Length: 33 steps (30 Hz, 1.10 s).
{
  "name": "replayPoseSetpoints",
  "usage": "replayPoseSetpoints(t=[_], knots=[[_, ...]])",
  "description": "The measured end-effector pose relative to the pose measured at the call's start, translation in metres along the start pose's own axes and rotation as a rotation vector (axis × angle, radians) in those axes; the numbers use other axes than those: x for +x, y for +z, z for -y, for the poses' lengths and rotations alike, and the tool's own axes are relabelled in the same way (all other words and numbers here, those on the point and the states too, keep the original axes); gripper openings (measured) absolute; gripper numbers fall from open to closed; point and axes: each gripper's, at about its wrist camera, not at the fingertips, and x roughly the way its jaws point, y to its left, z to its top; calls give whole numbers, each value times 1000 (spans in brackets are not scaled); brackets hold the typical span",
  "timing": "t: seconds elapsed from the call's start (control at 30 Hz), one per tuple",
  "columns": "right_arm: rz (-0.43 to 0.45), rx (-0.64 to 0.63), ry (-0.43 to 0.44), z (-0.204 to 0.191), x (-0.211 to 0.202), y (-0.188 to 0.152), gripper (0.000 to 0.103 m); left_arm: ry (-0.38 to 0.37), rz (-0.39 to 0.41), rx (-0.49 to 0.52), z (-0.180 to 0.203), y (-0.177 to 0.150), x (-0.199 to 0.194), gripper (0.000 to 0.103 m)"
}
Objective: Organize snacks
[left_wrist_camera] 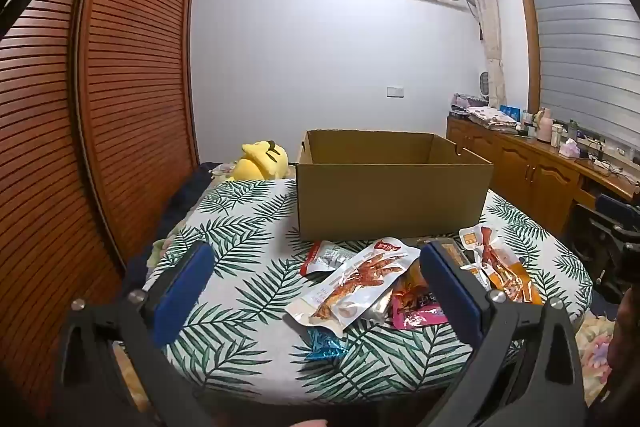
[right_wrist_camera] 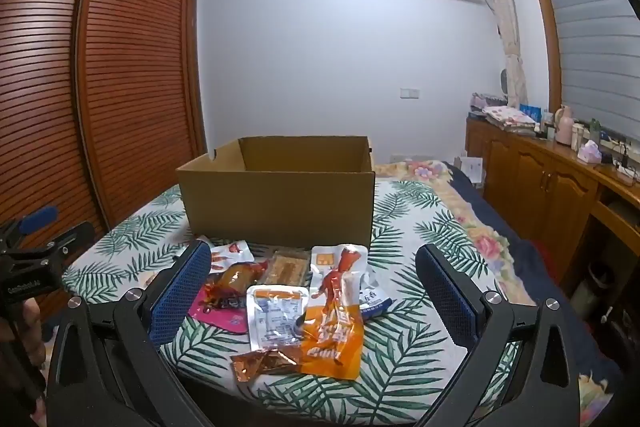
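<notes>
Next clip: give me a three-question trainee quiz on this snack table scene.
1. True or false: the brown cardboard box stands open at the top.
2. Which tool has the orange snack pouch lying between its fingers: left or right?
3. What yellow thing lies beyond the leaf-print tablecloth, left of the box?

Key: 1 true. 2 right tool. 3 a yellow plush toy.
</notes>
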Motion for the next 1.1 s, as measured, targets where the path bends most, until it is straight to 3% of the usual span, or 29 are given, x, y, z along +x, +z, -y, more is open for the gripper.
replayPoseSetpoints(t=[1.1], knots=[[-10, -9, -10, -1, 2, -6, 103, -10, 4, 1, 1, 1, -7, 103]])
